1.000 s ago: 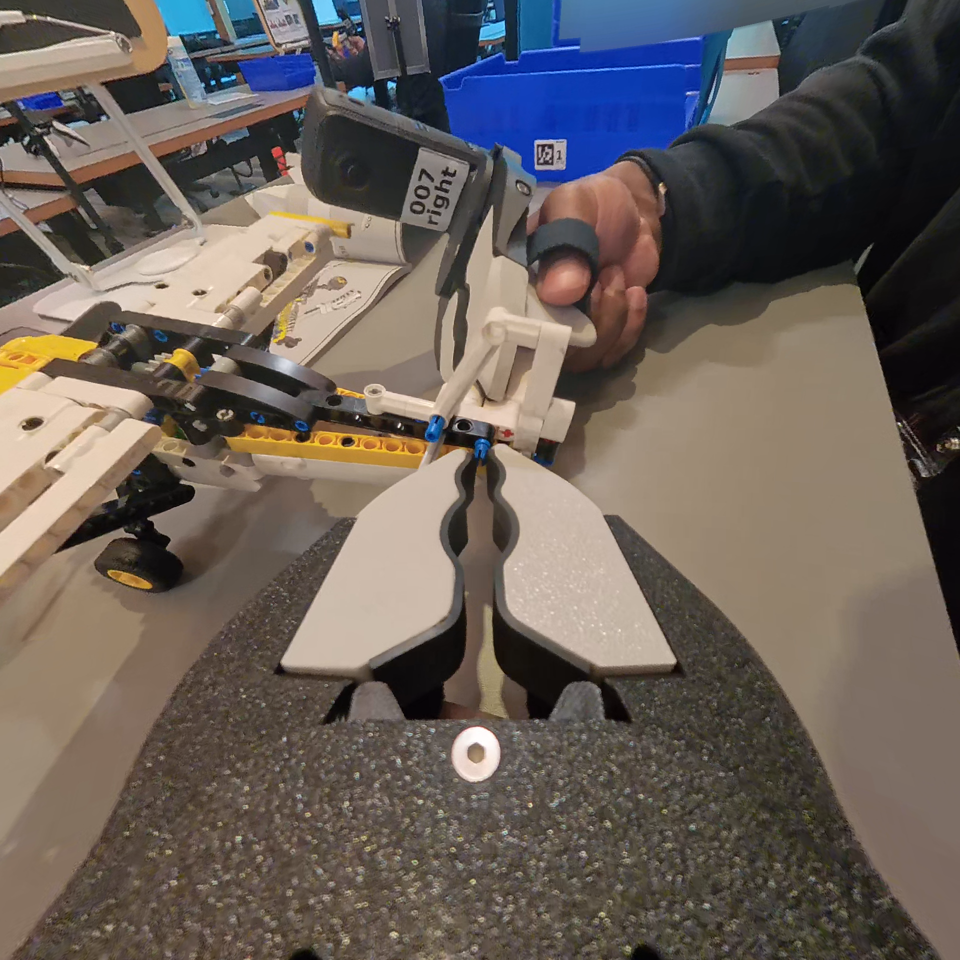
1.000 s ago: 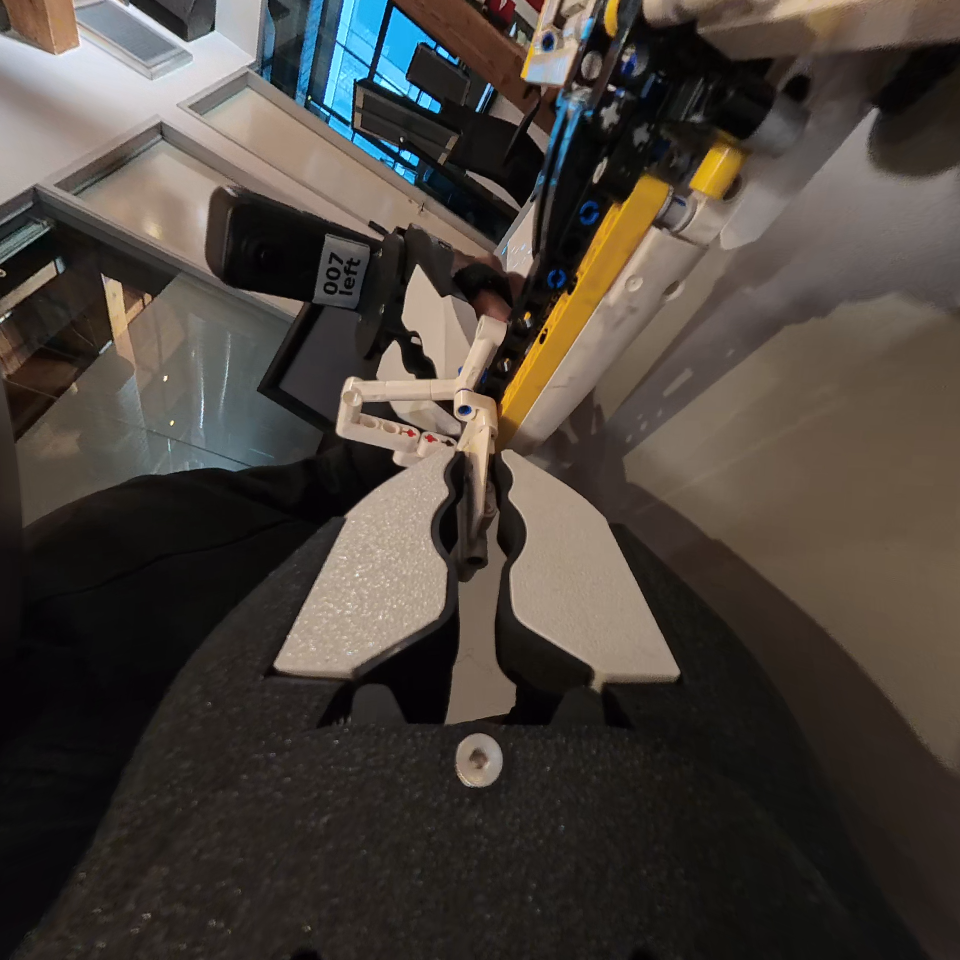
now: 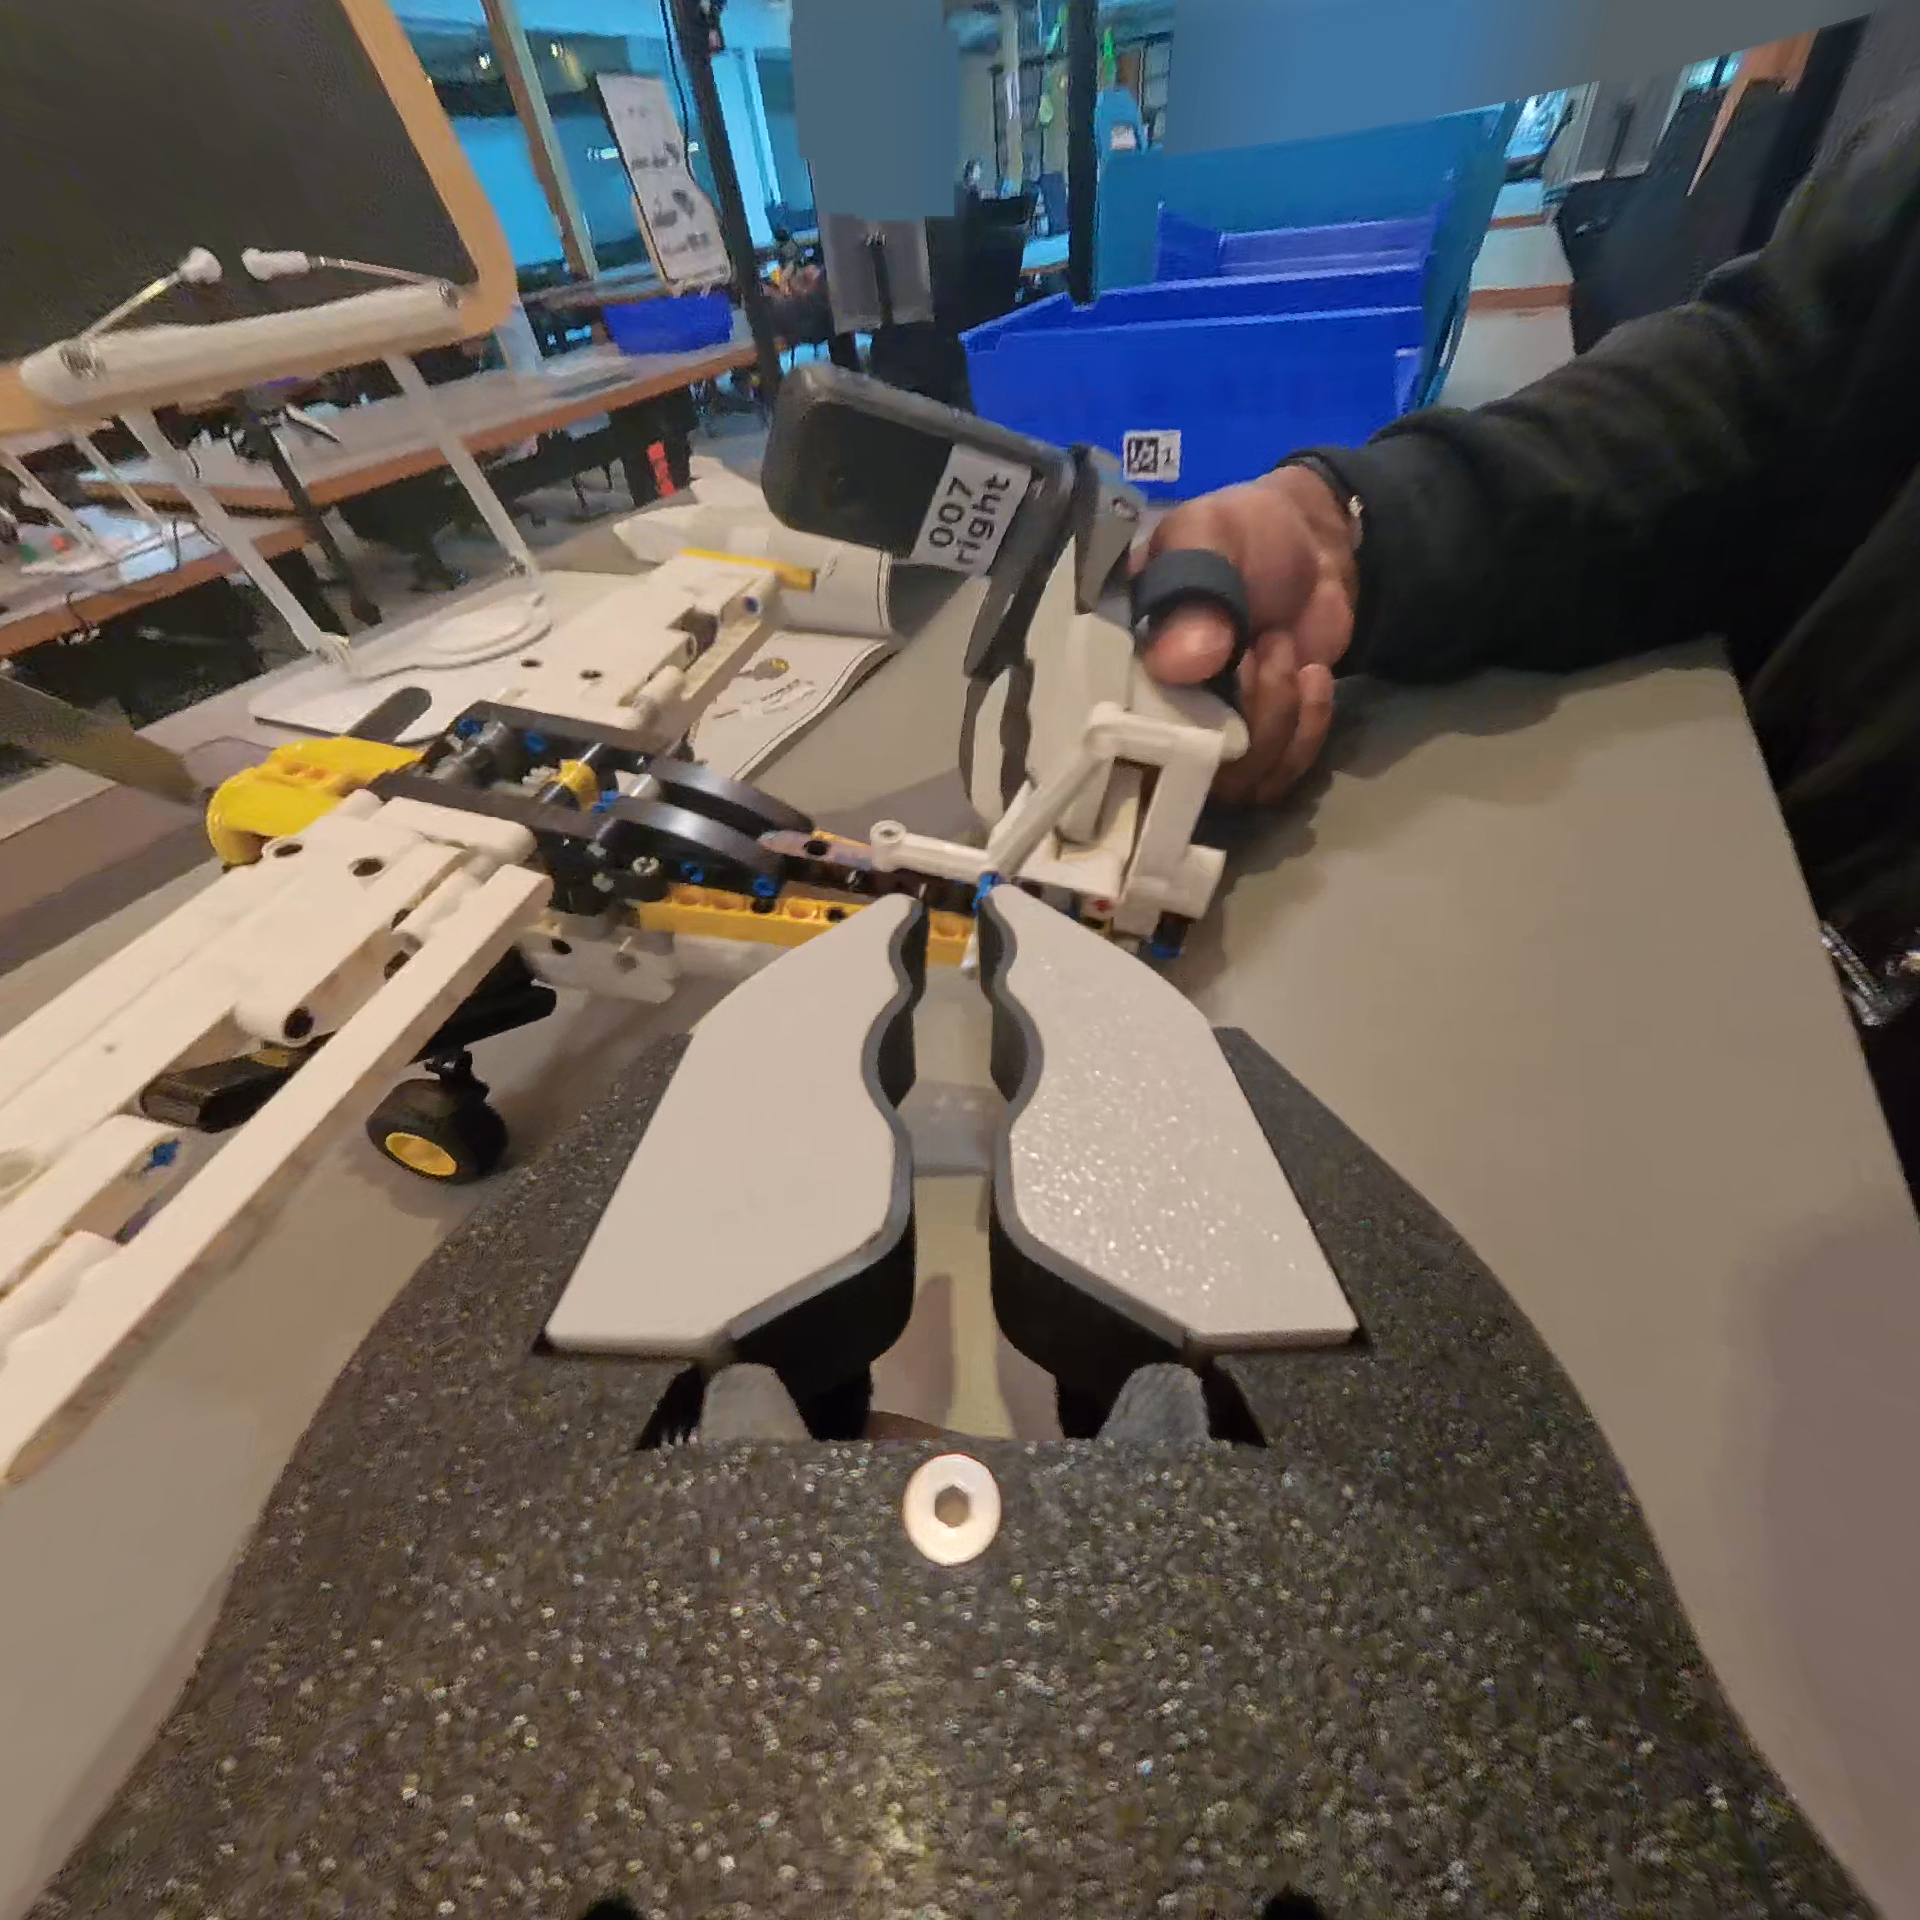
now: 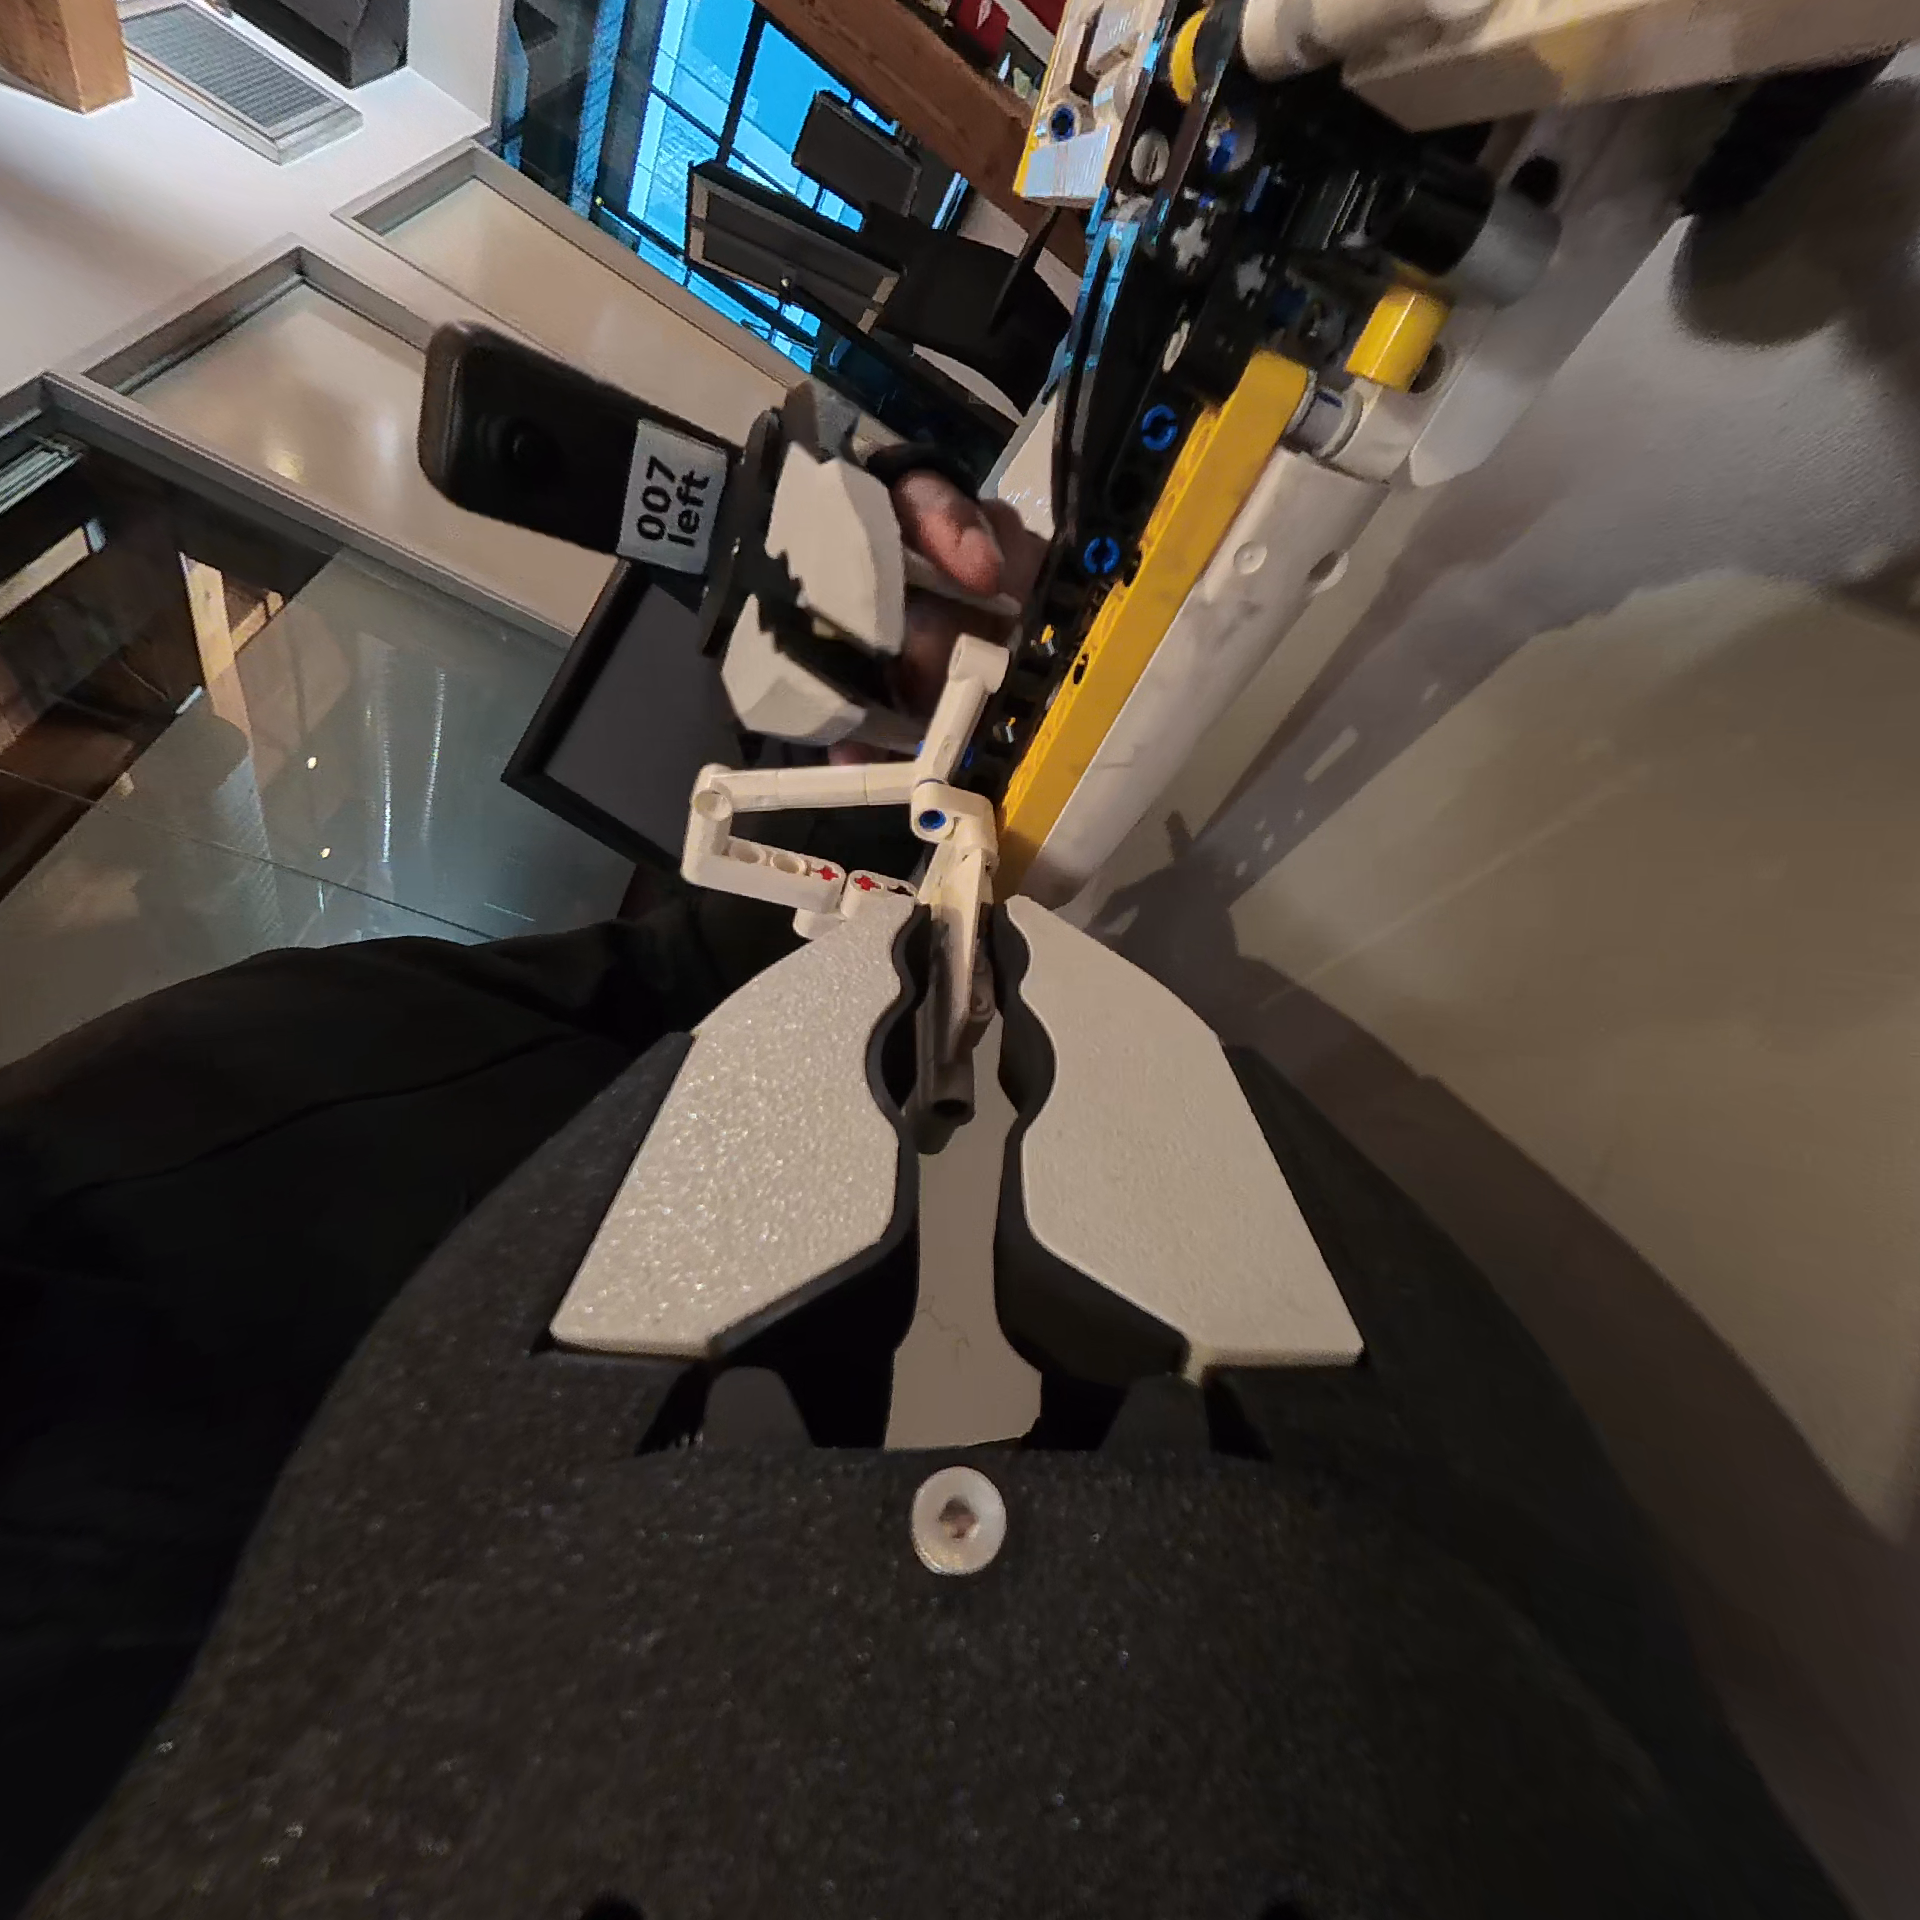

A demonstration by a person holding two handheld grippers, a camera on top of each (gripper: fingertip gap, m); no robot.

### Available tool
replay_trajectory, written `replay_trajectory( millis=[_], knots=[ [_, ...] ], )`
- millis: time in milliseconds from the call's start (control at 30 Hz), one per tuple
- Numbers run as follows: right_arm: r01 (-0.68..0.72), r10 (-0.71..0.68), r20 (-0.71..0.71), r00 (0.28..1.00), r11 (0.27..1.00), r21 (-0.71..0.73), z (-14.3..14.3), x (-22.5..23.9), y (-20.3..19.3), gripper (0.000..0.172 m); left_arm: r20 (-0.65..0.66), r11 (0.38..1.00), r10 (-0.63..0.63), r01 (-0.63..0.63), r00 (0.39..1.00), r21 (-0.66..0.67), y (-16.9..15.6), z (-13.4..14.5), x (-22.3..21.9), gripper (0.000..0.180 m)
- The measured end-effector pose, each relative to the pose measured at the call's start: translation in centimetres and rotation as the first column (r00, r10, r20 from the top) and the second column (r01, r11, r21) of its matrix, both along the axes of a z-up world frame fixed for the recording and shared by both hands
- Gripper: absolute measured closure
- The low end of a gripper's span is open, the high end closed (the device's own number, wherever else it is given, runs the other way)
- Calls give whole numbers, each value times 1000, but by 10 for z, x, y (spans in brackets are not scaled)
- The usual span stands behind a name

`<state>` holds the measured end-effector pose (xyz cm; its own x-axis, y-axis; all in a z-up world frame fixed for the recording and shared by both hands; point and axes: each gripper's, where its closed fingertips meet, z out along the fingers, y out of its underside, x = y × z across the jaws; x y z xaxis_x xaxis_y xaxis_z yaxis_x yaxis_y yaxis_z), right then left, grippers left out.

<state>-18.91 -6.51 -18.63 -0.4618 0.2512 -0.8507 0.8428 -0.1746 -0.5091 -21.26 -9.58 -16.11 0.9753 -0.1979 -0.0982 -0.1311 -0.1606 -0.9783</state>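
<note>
A grey tabletop (image 3: pixel 1507 1039) fills the lower right of the left wrist view. In the upper left stands a dark panel with a pale wooden frame (image 3: pixel 436 156), and below it long wooden tables (image 3: pixel 520 416) run across. A large blue bin (image 3: pixel 1195 353) sits in the upper centre, with blue-lit windows (image 3: pixel 499 114) behind. The right wrist view is turned on its side: white recessed panels (image 4: pixel 499 260) cross its upper left, with what may be glossy flooring (image 4: pixel 312 748) at left.
</note>
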Motion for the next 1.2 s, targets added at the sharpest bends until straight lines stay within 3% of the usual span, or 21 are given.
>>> replay_trajectory(
  millis=[200,267,500,1200],
  knots=[
    [-17,17,-4,1000,1000,10,-1,2,-2,161,-39,994,-56,52,998,-101,12,-19,9,167],
    [-20,21,-4,1000,1000,17,-1,2,-3,161,-48,994,-63,58,997,-92,15,-18,11,175],
    [-21,21,-13,1000,999,40,-3,1,-6,161,-76,987,-116,107,990,-119,17,-24,21,176],
    [-6,6,6,1000,1000,26,-3,0,-2,165,-82,988,-109,99,991,-115,20,-24,23,177]
  ],
)
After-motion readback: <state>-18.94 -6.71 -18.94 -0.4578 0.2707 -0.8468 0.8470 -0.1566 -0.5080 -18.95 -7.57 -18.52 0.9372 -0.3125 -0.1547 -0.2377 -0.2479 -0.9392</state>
